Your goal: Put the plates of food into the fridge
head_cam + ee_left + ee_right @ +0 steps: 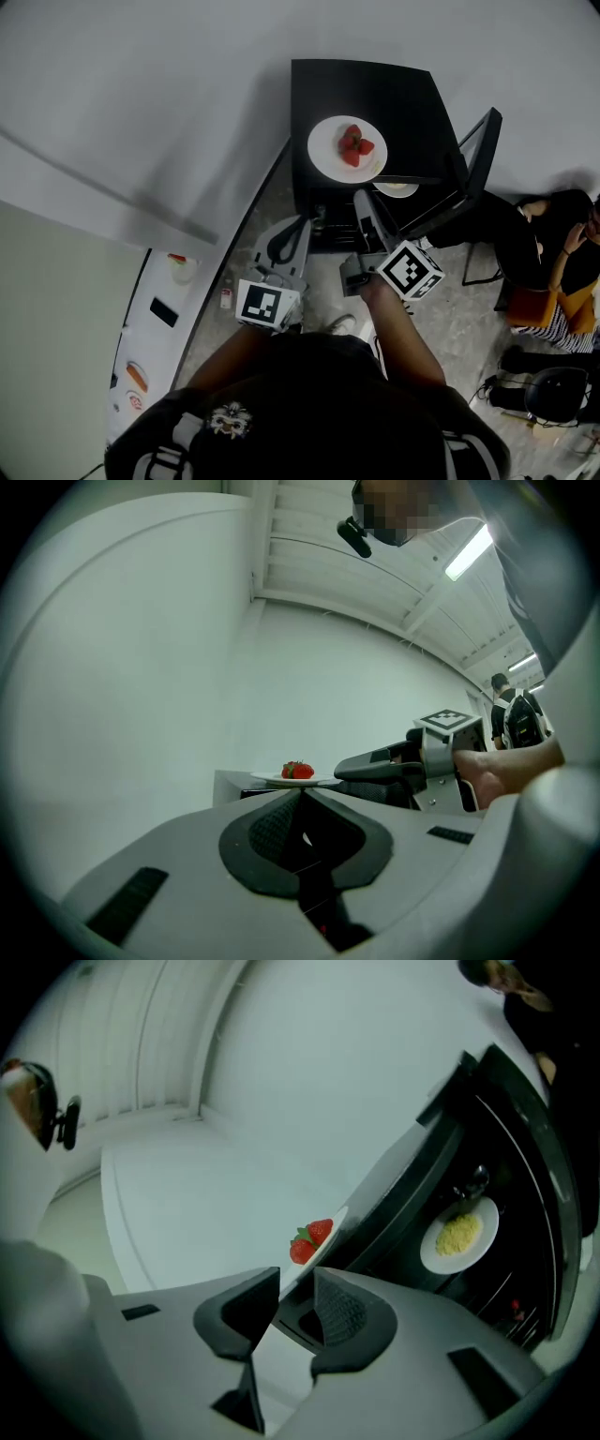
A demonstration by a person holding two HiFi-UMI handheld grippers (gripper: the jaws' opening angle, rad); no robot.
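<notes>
Counter [155, 337] at far left carries a dark flat device [163, 311] and small dishes [181, 269]; left gripper [298, 230] points at the black fridge [394, 94], jaws pressed together with nothing between them; strawberry plate [346, 148] sits on top of the fridge, not inside; right gripper [364, 208] is just beside the left one at the open fridge front, jaws spread, nothing pinched, and the strawberry plate's rim shows just past the gap in the right gripper view; yellow-food plate [459, 1235] rests on a shelf inside the fridge; fridge door [478, 150] stands open to the right; seated person [553, 253] at far right.
</notes>
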